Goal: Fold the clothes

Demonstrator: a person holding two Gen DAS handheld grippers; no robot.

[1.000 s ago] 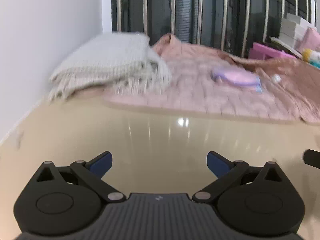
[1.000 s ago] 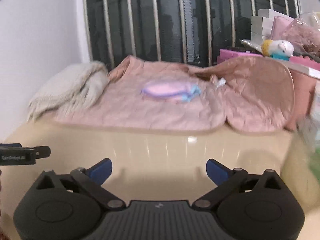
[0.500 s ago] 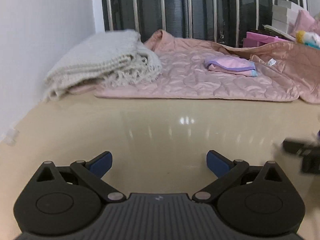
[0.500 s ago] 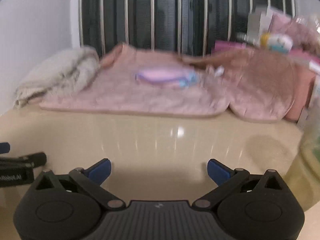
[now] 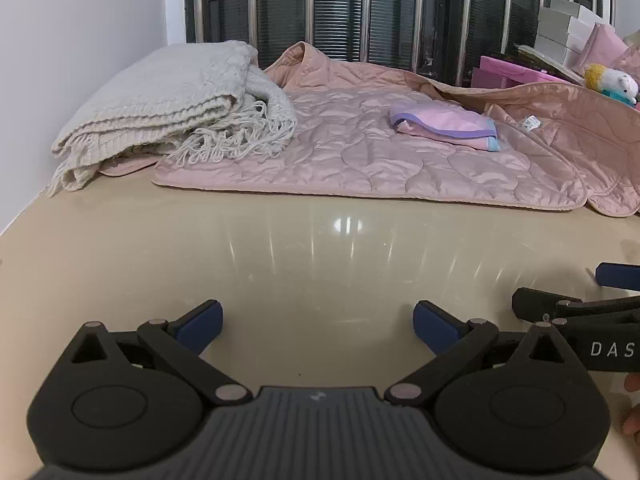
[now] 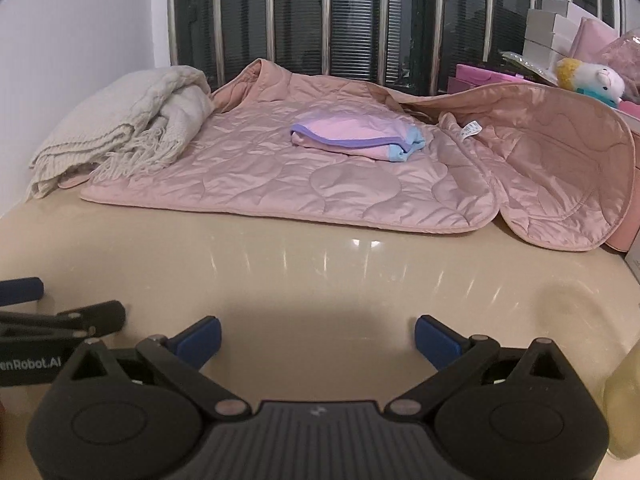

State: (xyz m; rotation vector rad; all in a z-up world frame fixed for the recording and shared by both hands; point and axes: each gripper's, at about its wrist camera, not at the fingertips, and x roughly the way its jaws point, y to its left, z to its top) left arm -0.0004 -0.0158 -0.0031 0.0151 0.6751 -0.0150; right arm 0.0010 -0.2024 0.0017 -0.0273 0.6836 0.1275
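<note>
A pink quilted garment [image 5: 360, 152] [image 6: 304, 172] lies spread at the far side of the glossy beige table [image 5: 280, 264] [image 6: 320, 276]. A small folded pink cloth with purple and blue trim [image 5: 444, 124] [image 6: 356, 136] rests on it. A folded cream knit blanket with fringe [image 5: 172, 100] [image 6: 120, 128] lies at the far left. My left gripper [image 5: 318, 324] is open and empty over bare table, well short of the garment. My right gripper [image 6: 318, 336] is open and empty, likewise. Each gripper shows at the edge of the other's view.
A white wall [image 5: 80, 40] runs along the left. A barred dark window [image 5: 360, 8] stands behind the table. Pink boxes, white boxes and a plush toy [image 6: 592, 80] are stacked at the far right. A yellowish object [image 6: 624, 400] sits at the right edge.
Both grippers have drawn back and steadied; the views are sharper. The two grippers have come closer to each other, each showing larger in the other's view. Both stay open.
</note>
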